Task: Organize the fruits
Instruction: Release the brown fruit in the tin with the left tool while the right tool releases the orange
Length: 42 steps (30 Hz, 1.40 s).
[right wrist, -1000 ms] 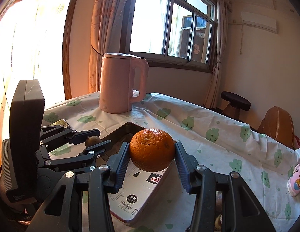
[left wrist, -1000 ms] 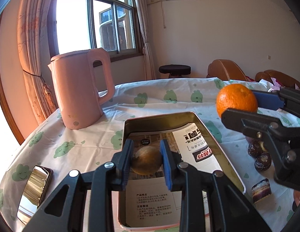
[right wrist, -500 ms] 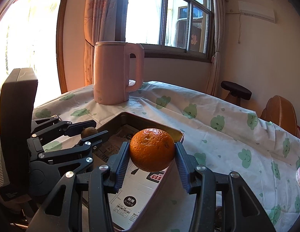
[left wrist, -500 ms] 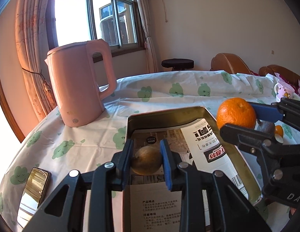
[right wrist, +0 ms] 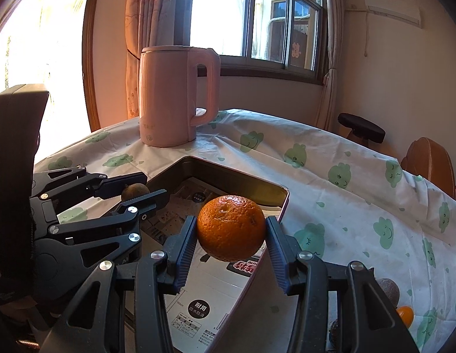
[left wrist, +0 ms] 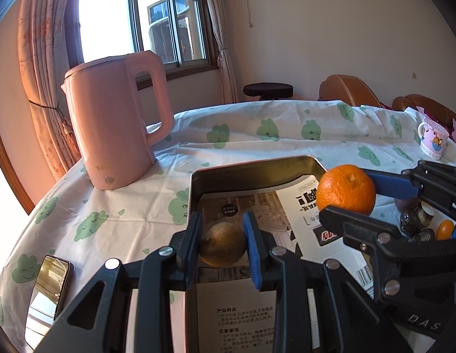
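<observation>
My left gripper is shut on a small brown round fruit, held over the metal tin, which is lined with printed paper. My right gripper is shut on an orange above the tin's right rim. In the left wrist view the orange and the right gripper hang at the tin's right side. The right wrist view shows the left gripper with the brown fruit at the left of the tin.
A pink kettle stands behind the tin on the cloud-print cloth. A phone lies near the left edge. Several dark fruits and a small orange one sit right of the tin. A cartoon mug stands far right.
Both grippers have sunk a little toward the tin with their fruits still held. The orange now hangs lower, close to the tin's right rim.
</observation>
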Each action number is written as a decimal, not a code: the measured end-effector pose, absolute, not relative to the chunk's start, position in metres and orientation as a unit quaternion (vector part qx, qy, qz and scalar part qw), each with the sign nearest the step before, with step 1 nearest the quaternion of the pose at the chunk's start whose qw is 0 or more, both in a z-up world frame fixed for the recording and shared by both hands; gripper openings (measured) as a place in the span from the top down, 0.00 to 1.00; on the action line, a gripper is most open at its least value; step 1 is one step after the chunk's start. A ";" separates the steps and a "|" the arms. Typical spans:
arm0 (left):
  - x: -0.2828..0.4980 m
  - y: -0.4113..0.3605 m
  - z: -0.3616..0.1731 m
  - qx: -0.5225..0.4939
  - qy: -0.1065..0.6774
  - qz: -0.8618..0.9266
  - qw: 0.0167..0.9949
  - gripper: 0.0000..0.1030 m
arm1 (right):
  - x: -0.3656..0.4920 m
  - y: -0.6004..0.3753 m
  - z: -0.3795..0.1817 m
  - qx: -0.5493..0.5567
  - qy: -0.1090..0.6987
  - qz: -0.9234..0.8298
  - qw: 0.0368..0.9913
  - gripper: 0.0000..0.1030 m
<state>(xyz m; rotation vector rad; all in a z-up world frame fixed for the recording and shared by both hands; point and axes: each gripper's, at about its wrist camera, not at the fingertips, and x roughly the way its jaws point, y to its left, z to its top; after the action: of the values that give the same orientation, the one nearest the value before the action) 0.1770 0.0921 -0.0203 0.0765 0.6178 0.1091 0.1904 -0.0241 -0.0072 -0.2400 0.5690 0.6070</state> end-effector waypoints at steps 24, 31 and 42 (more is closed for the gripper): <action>0.185 0.102 -0.026 0.013 0.328 0.049 0.943 0.67 | 0.196 -0.011 -0.014 -0.150 0.311 0.289 0.893 0.51; 0.180 0.101 -0.023 0.017 0.312 0.057 0.948 0.55 | 0.192 -0.014 -0.011 -0.145 0.305 0.287 0.896 0.49; 0.174 0.106 -0.020 0.006 0.298 0.072 0.952 0.35 | 0.189 -0.019 -0.008 -0.133 0.296 0.284 0.902 0.45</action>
<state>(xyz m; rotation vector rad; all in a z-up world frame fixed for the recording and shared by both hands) 0.1742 0.1055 -0.0196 0.0131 0.6057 0.1462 0.1890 -0.0188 -0.0083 -0.2748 0.6130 0.5877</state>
